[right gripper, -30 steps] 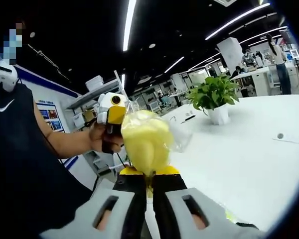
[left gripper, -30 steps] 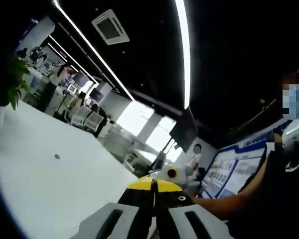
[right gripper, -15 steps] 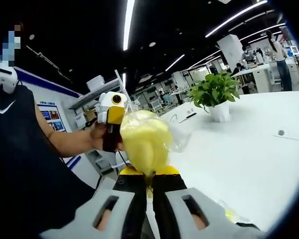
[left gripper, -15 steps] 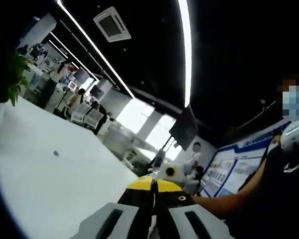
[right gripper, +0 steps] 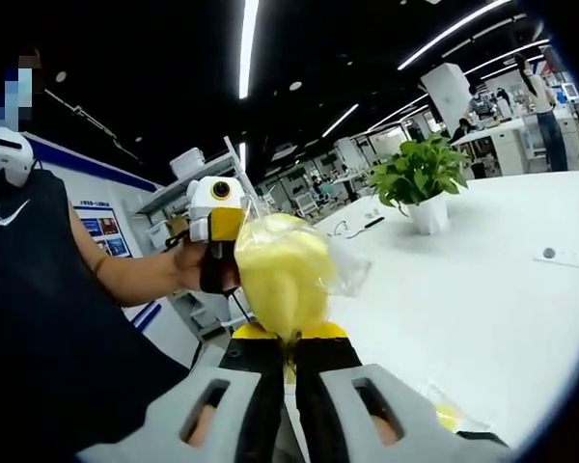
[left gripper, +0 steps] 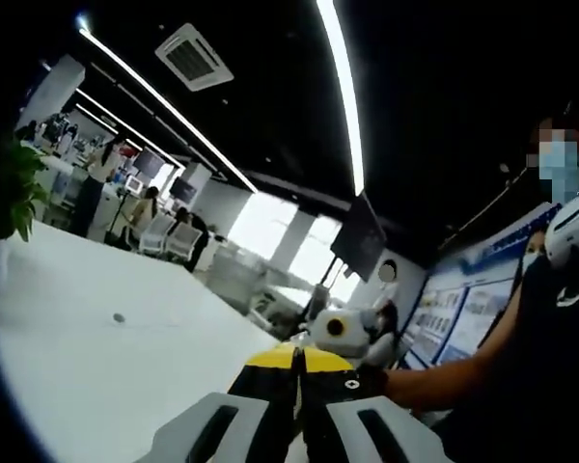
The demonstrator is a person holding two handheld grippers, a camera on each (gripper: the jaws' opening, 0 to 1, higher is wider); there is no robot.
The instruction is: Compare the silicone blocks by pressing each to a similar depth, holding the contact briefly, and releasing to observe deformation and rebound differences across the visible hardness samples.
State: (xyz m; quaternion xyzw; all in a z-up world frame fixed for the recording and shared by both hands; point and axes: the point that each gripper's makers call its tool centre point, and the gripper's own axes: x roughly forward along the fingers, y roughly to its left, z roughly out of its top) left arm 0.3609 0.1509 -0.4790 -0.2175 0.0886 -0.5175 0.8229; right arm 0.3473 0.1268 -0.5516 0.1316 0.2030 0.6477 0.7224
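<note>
Potted plant (right gripper: 420,183) on table (right gripper: 482,289); bagged block (right gripper: 282,275) nearer.

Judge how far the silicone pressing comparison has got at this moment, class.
Done: nothing shows a finished press. In hand: the right gripper is shut on a yellow lump in a clear bag, held up above the white table; the left gripper has its jaws closed, seemingly holding nothing. Left: pressing, holding and releasing each sample; no row of hardness blocks can be made out.

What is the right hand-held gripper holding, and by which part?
The right hand-held gripper pinches a yellow, soft-looking lump wrapped in clear plastic by its lower end, jaws closed on it, lifted above the white table.
</note>
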